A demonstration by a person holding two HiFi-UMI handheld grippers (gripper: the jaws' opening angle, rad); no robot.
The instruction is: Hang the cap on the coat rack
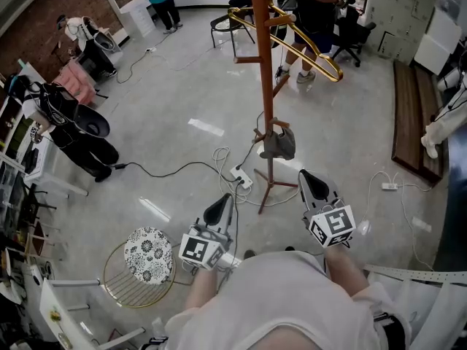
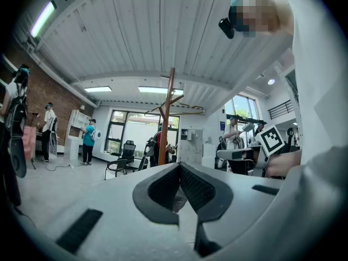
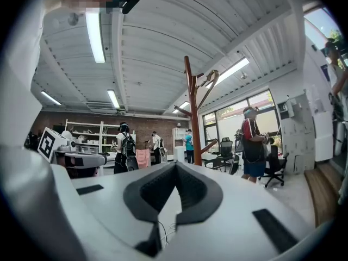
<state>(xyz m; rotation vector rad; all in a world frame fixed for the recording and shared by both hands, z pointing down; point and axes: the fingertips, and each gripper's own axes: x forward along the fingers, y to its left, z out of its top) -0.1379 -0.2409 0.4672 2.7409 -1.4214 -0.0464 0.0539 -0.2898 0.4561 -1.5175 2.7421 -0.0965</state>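
The brown wooden coat rack [image 1: 266, 86] stands ahead on the grey floor. A grey cap [image 1: 279, 143] hangs from one of its low pegs. My left gripper [image 1: 221, 208] is held low, near and to the left of the rack's foot, shut with nothing in it. To the right of the foot, my right gripper [image 1: 312, 184] is also shut and empty. In the left gripper view the closed jaws [image 2: 179, 165] point at the rack pole [image 2: 167, 118]. The right gripper view shows the closed jaws [image 3: 175, 164] below the pole [image 3: 191, 113].
Gold hangers [image 1: 314, 53] hang high on the rack. A power strip with cables [image 1: 241, 176] lies by its foot. A floral stool [image 1: 148, 254] is at my left and a golf bag [image 1: 73, 126] further left. A wooden bench [image 1: 412, 122] is at the right, and people [image 1: 317, 13] stand behind.
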